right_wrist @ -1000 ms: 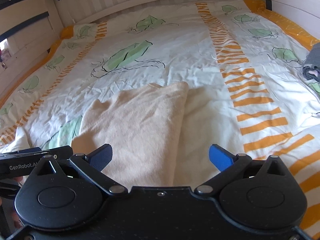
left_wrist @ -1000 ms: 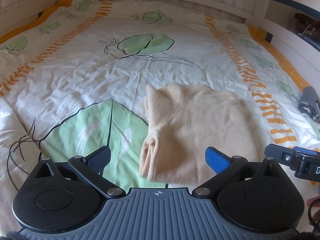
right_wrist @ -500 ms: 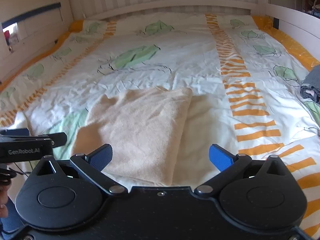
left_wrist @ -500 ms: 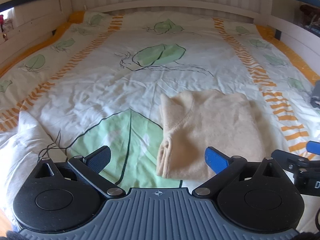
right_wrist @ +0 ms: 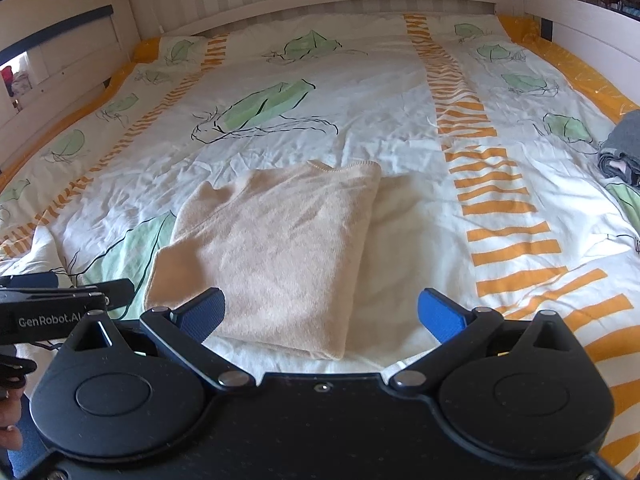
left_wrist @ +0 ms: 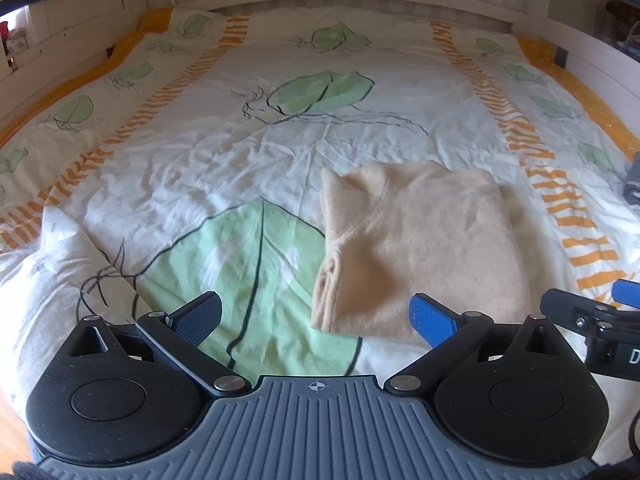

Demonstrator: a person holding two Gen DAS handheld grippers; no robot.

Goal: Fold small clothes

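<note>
Folded garment (left_wrist: 424,248) on duvet (left_wrist: 240,152); clothes pile (right_wrist: 622,148) far right.

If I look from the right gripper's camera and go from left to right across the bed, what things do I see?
The left gripper poking in, then the folded beige sweater, then the orange striped band on the duvet, then a dark grey folded garment at the right edge.

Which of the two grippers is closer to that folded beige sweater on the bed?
The right gripper: the sweater lies between its open fingers. The left gripper sits off the sweater's left edge, mostly over the bedcover.
</note>
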